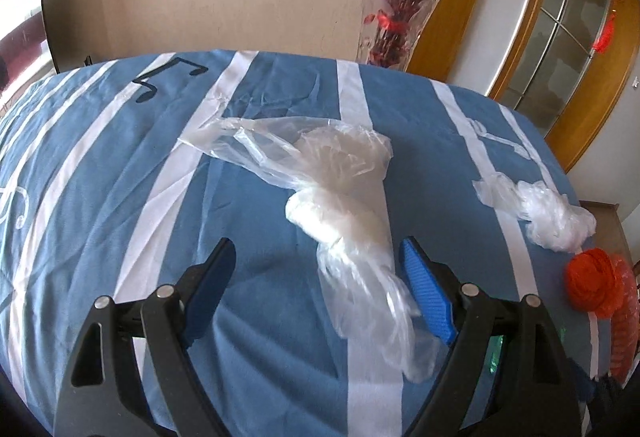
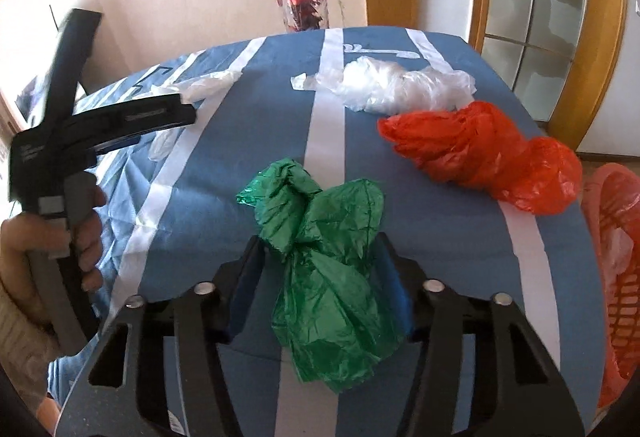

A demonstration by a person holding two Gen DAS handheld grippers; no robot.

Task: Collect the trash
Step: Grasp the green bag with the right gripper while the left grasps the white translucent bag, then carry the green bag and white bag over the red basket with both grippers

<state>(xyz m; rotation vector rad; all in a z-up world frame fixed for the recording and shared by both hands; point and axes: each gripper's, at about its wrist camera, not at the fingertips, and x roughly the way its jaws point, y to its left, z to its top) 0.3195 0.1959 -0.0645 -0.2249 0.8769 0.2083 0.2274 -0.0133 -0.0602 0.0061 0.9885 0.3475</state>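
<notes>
Green plastic, a crumpled bag [image 2: 328, 273], sits between the fingers of the right claw [image 2: 324, 277] on the blue-and-white striped worktop [image 2: 248, 125]; the pads flank it closely and appear to touch its sides, though whether they press firmly cannot be told. The step in hand looks like the pick-up of this green bag, so the next move calls for a full squeeze and a lift toward the orange mesh basket [image 2: 612, 277] at the right edge. The left claw [image 1: 320, 277] stands wide open over a clear plastic bag [image 1: 340, 205], whose near tail lies just beside the right-hand pad without being gripped; it needs to come down and close on the knotted middle. Only the right wrist view shows the green bag, a red bag [image 2: 488, 157] near the basket, and the person's hand [image 2: 80, 229] on the left tool's handle. Only the left wrist view shows the clear bag's full length. A second clear bag [image 1: 548, 213] and a glass vase [image 1: 396, 17] of red twigs appear in both.
</notes>
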